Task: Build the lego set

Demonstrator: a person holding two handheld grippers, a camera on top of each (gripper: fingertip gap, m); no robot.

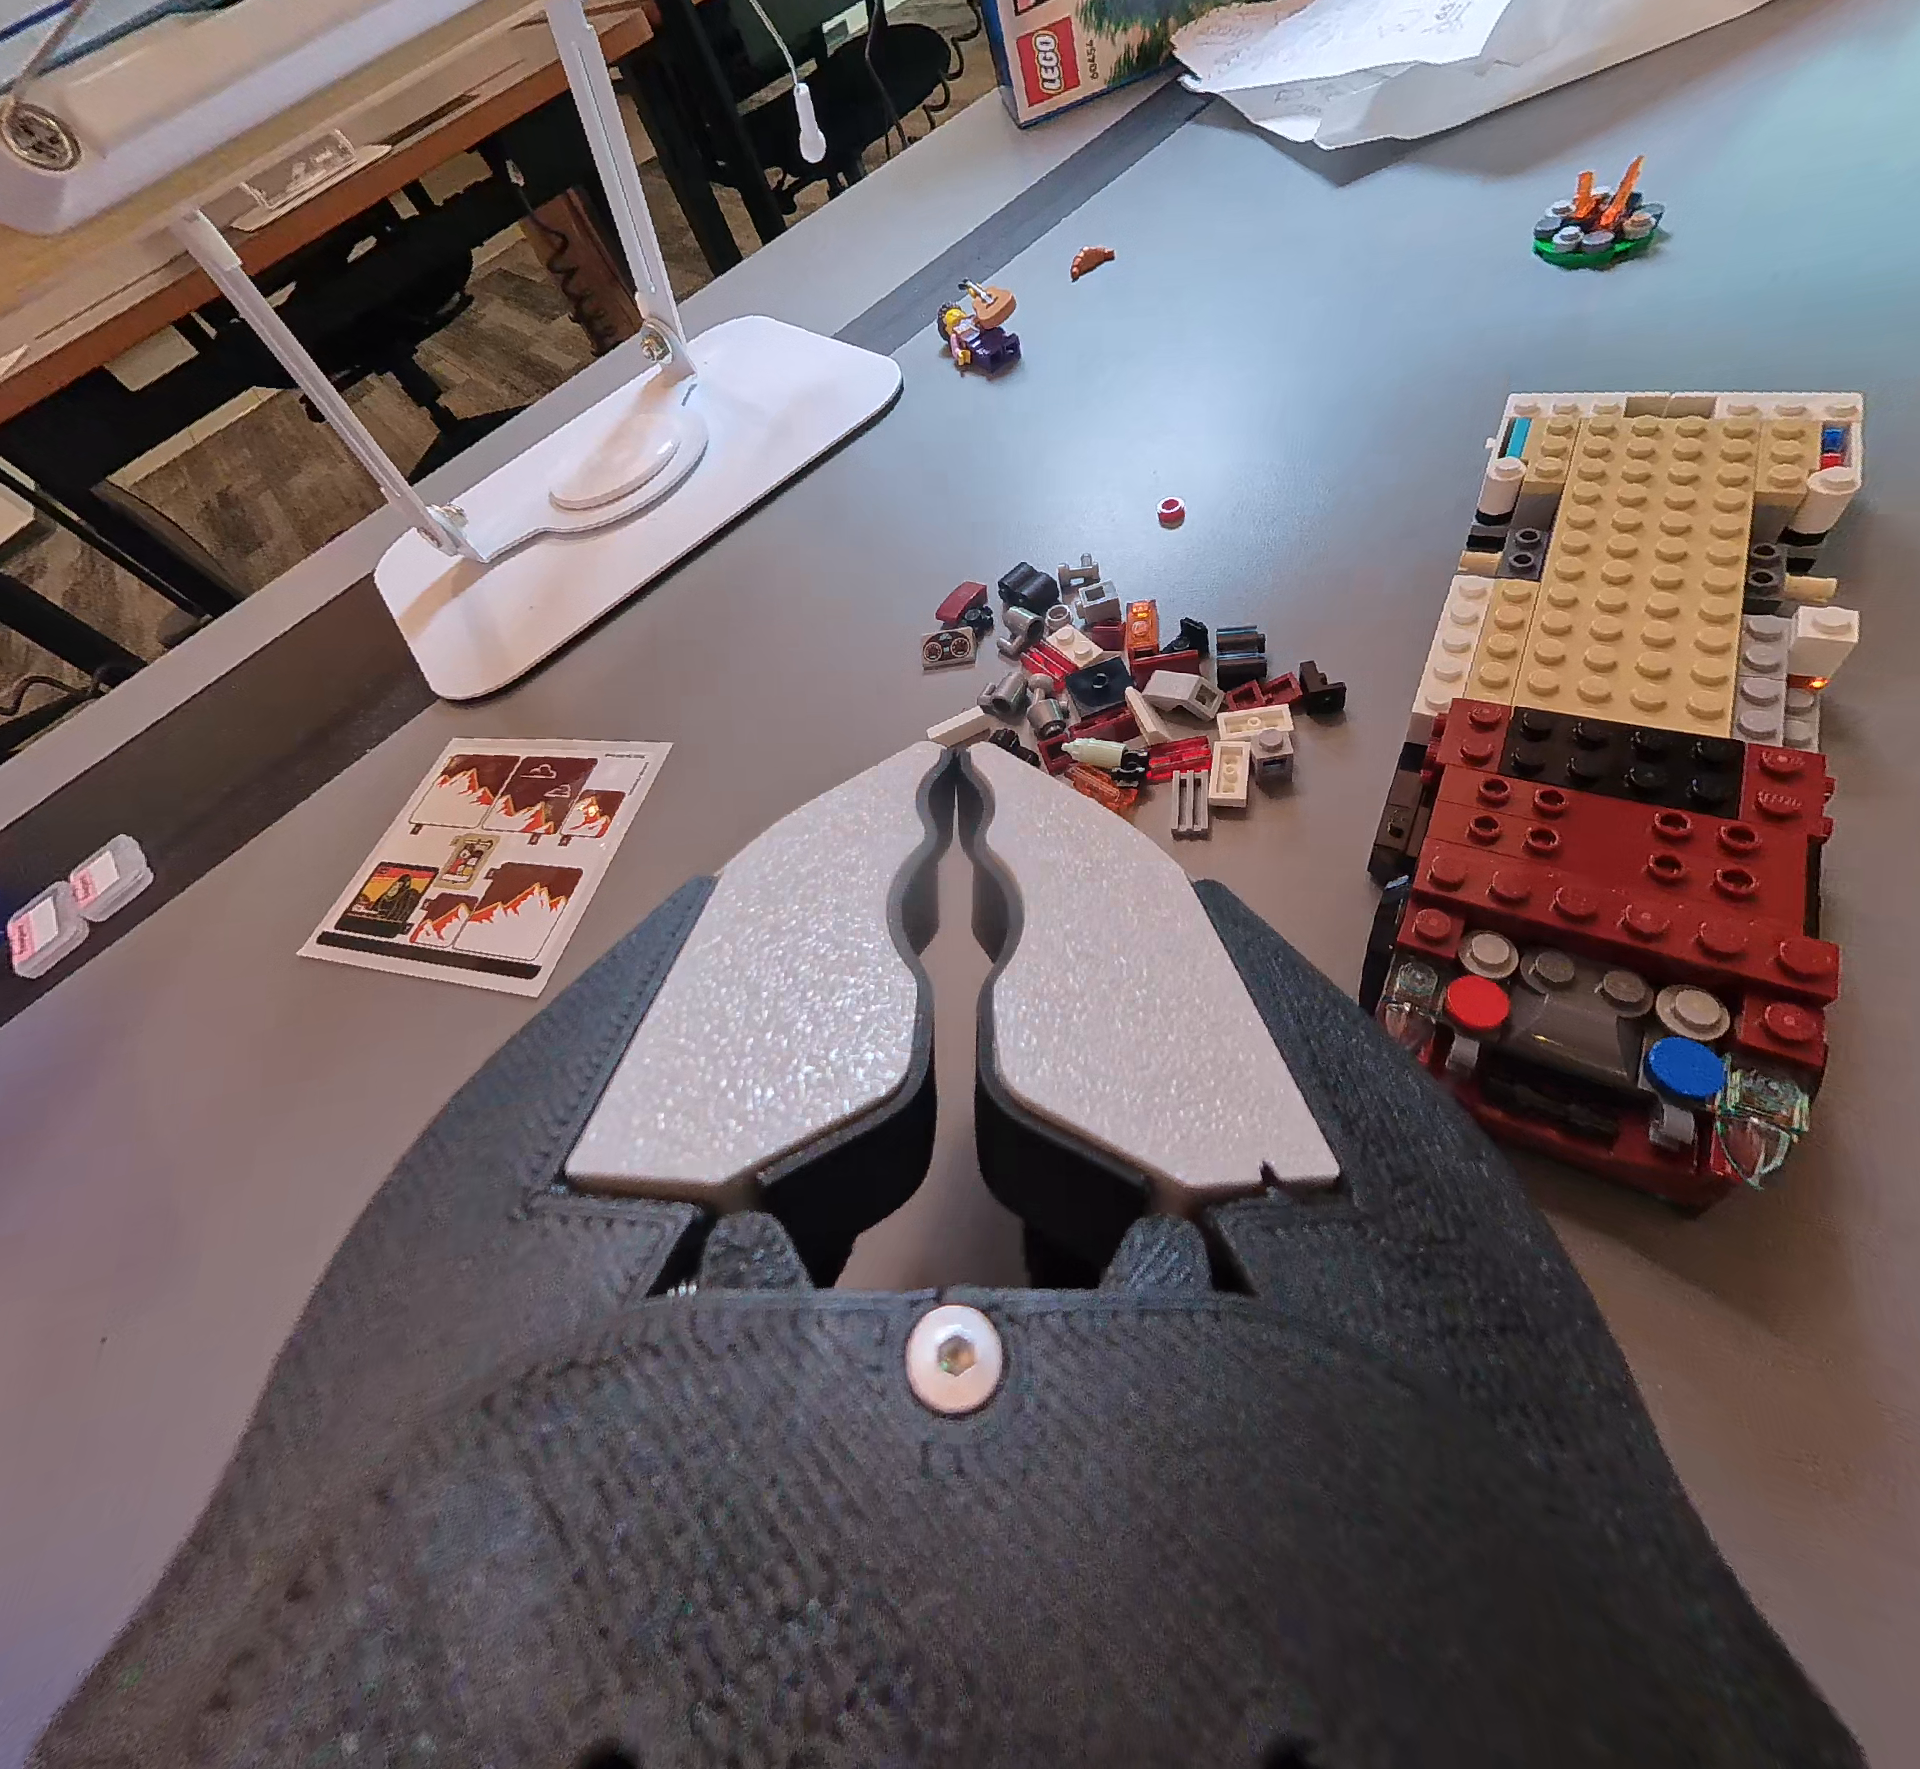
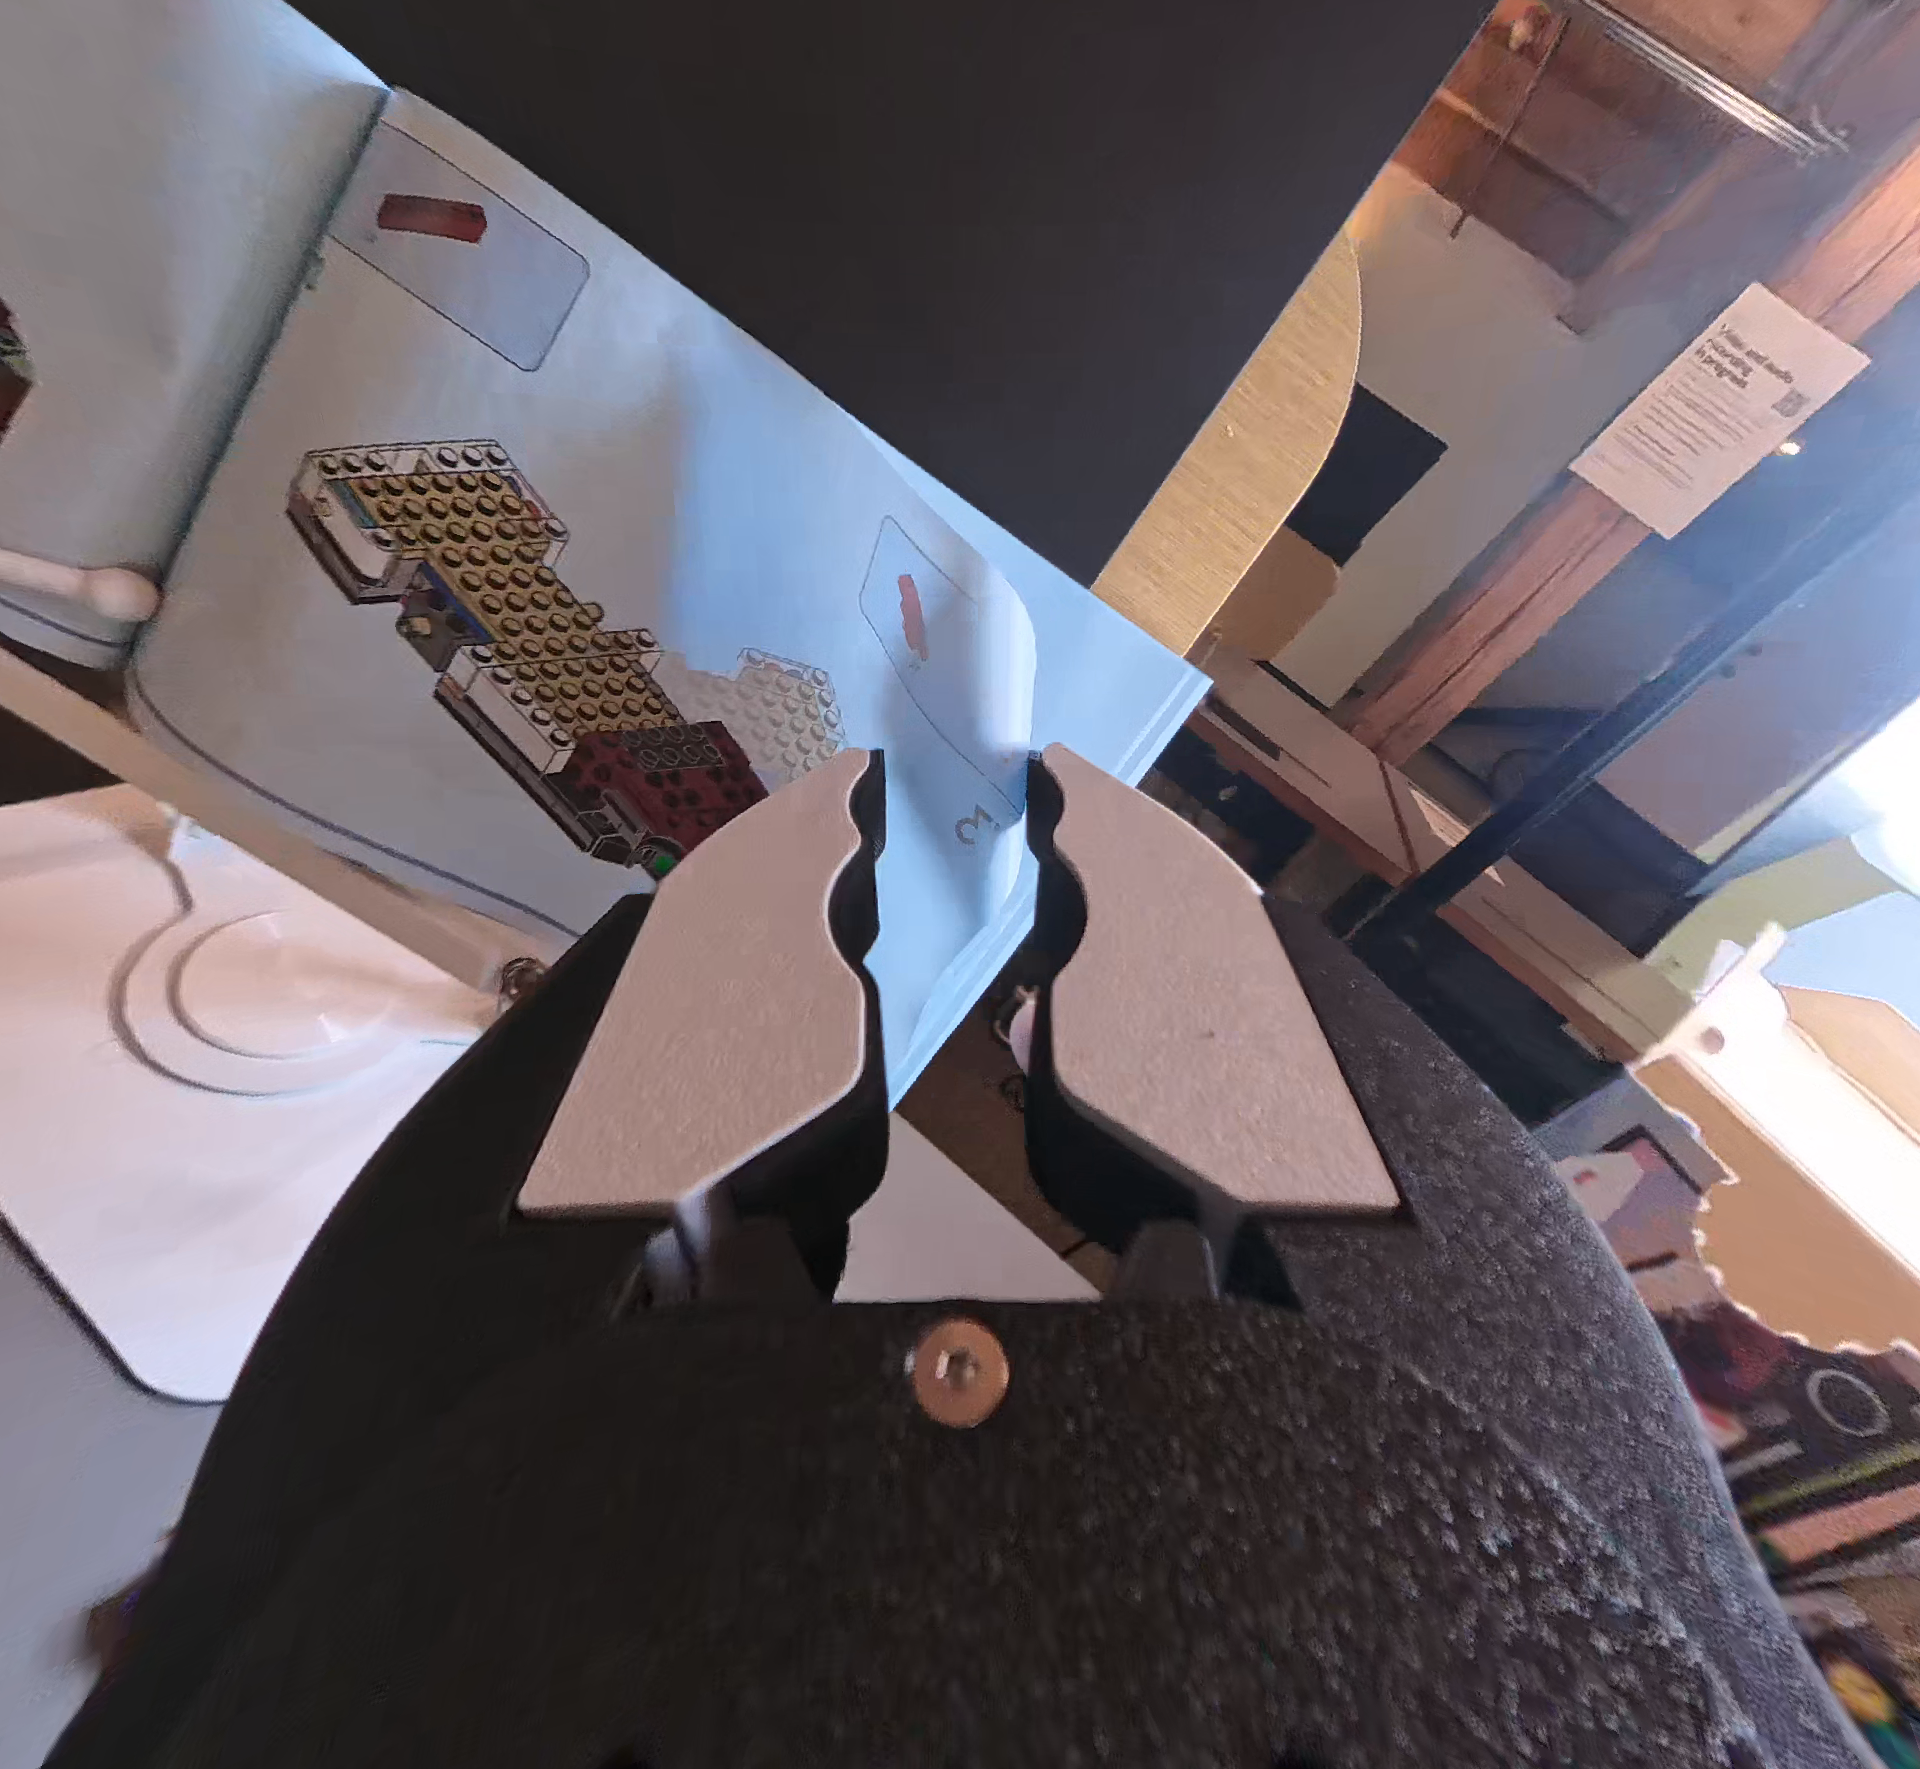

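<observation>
Left gripper [image 1: 954, 763], jaws together on nothing, hovers at frame centre beside loose bricks [image 1: 1132, 701] and the part-built brick vehicle [image 1: 1621, 784] (right of frame); right gripper [image 2: 956, 763], jaws apart, straddles a curled booklet page [image 2: 966, 680], apparently ungripped.

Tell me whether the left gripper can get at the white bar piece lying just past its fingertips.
Probably yes: the left gripper hovers right before the white bar at the loose pile's near edge, nothing between. Its fingers are shut, so they must open first.
</observation>
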